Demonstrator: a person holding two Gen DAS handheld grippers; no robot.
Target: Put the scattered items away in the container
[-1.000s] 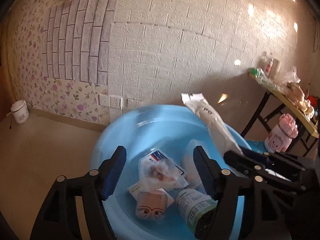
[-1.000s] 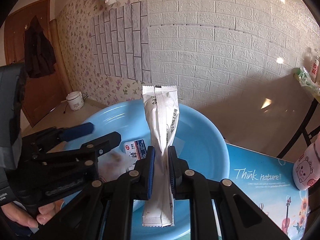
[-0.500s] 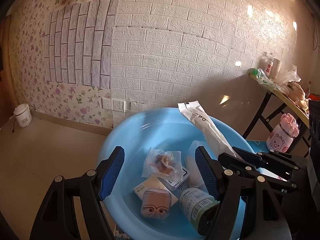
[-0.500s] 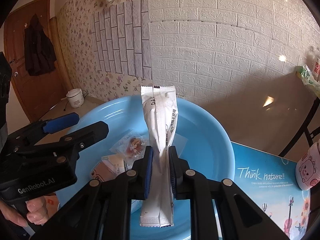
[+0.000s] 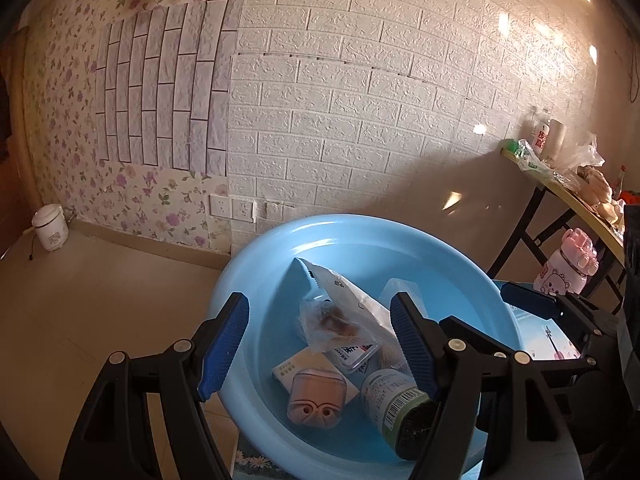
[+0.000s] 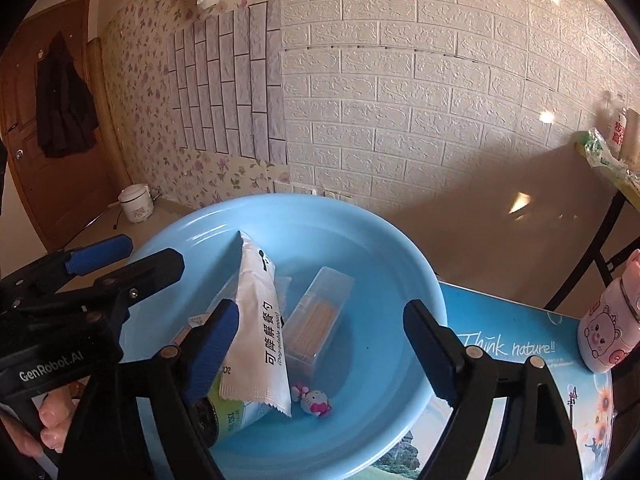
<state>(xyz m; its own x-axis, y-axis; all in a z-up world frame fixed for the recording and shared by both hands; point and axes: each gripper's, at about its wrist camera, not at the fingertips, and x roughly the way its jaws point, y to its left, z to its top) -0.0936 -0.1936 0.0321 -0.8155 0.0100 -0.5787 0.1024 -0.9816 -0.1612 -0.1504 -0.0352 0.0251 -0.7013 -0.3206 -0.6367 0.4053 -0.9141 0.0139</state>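
Packet dropped into the basin

The left gripper (image 5: 320, 344) hovers over the basin (image 6: 392, 264), jaws spread and empty. The white packet (image 6: 260, 320) lies inside, long axis running away from the right gripper (image 6: 320, 344), whose jaws are opening, clear of it.

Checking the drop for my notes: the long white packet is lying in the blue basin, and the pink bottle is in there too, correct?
Not quite. The white packet lies in the blue basin, but the pink bottle stands outside it, on the table beside it, as the right wrist view shows.
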